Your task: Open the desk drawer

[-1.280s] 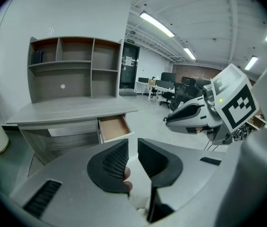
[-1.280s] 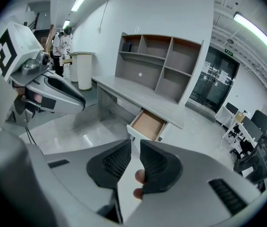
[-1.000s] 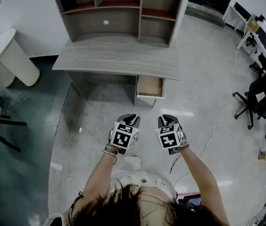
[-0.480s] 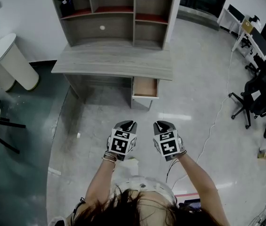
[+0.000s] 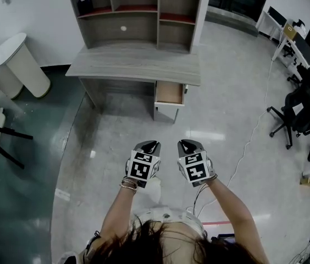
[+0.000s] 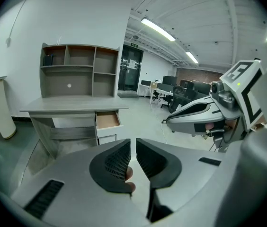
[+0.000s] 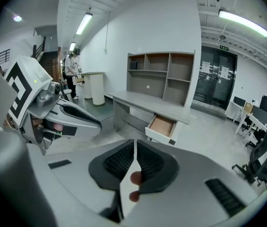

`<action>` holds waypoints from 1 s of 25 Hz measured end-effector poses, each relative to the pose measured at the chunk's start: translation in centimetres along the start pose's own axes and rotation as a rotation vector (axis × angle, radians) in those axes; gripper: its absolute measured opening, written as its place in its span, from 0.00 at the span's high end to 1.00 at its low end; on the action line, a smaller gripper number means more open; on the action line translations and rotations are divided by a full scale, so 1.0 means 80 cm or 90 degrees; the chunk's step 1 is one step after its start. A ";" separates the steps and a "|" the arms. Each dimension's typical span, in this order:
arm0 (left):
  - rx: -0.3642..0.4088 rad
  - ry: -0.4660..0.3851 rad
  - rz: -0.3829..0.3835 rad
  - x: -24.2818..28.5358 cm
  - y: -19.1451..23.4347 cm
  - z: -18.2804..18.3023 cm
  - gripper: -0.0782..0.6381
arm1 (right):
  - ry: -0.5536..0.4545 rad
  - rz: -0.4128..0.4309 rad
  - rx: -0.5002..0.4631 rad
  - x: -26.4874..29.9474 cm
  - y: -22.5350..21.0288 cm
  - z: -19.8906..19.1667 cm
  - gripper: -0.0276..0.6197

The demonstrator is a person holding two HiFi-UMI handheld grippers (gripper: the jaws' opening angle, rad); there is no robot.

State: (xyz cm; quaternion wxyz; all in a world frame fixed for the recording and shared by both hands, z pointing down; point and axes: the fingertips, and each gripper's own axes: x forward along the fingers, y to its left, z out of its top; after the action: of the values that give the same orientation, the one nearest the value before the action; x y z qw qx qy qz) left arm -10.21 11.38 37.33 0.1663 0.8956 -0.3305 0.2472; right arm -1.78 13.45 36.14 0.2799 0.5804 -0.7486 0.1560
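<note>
The grey desk (image 5: 136, 64) with its hutch stands ahead, and its drawer (image 5: 170, 93) under the right end is pulled out, showing a bare brown bottom. Both grippers hover over the floor well short of it, side by side. My left gripper (image 5: 148, 144) points at the desk; its jaws are closing, with a narrow gap and nothing between them (image 6: 133, 145). The jaws of my right gripper (image 5: 186, 144) are closing too, down to a thin slit that holds nothing (image 7: 135, 148). The open drawer (image 6: 107, 120) also shows in the right gripper view (image 7: 162, 126).
A white rounded table (image 5: 12, 65) and black chair legs (image 5: 1, 139) stand at the left. Office chairs (image 5: 303, 111) and desks fill the right side, with a cable (image 5: 248, 147) across the glossy floor. A person (image 7: 70, 67) stands far off beside the white table.
Both grippers have drawn back from the desk toward my body, so the gap to the drawer is wider. The drawer stays pulled out.
</note>
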 end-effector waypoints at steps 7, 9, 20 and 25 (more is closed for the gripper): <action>-0.006 -0.014 0.030 -0.033 -0.014 -0.019 0.85 | -0.021 0.011 0.006 -0.028 0.024 -0.011 0.90; -0.006 -0.021 0.037 -0.043 -0.021 -0.023 0.85 | -0.024 0.010 0.008 -0.036 0.029 -0.017 0.90; -0.018 -0.036 0.036 -0.091 -0.058 -0.047 0.85 | -0.037 -0.003 0.029 -0.086 0.052 -0.049 0.90; -0.016 -0.047 0.034 -0.111 -0.072 -0.049 0.85 | -0.042 -0.008 0.036 -0.114 0.064 -0.056 0.90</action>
State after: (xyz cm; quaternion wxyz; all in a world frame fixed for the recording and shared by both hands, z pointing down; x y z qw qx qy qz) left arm -13.46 21.92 34.90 0.1589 0.8927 -0.3634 0.2141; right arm -4.03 24.51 34.70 0.2398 0.5976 -0.7490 0.1563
